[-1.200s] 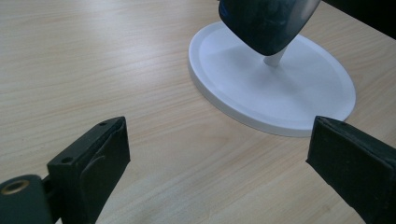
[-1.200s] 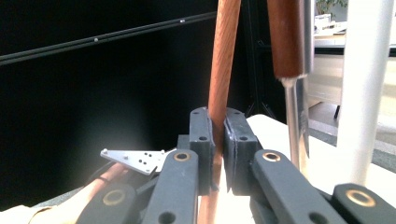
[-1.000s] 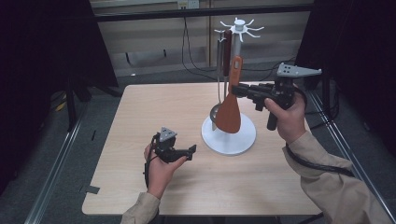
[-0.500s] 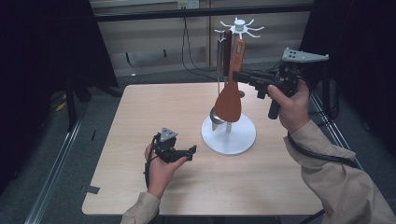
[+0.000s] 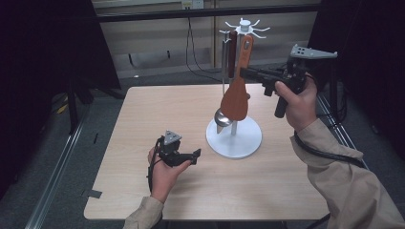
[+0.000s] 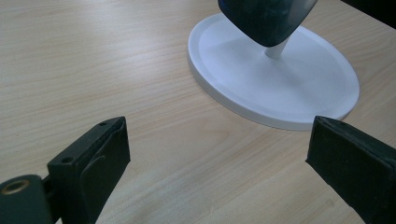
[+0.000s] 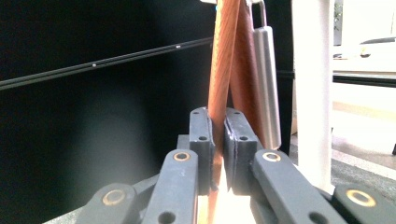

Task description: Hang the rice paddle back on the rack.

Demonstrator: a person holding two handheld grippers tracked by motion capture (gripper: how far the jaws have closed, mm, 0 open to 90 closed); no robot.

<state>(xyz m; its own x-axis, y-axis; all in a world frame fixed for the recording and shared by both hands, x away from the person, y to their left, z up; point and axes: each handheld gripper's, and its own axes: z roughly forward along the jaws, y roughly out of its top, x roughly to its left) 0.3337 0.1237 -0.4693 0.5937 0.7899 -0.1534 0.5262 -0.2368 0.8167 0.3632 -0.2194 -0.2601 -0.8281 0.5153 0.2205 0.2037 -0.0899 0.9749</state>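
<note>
You have raised the wooden spatula (image 5: 235, 93) higher on the white rack (image 5: 234, 136); your right gripper (image 5: 249, 73) clamps its handle near the top hooks (hanging seems close). Your left gripper (image 5: 191, 156) rests wide open, empty, on the table (image 5: 157, 109).

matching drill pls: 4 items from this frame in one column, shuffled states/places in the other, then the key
Items:
1. right gripper
2. left gripper
3. wooden spatula
4. white stand base

States:
A. jaws wide apart, low over the table
B. sits flat on the table
C. clamped at its handle, blade hanging down by the stand's post
D. jaws shut on a wooden handle

Pairs: 1-D, 2-A, 3-C, 4-B
</note>
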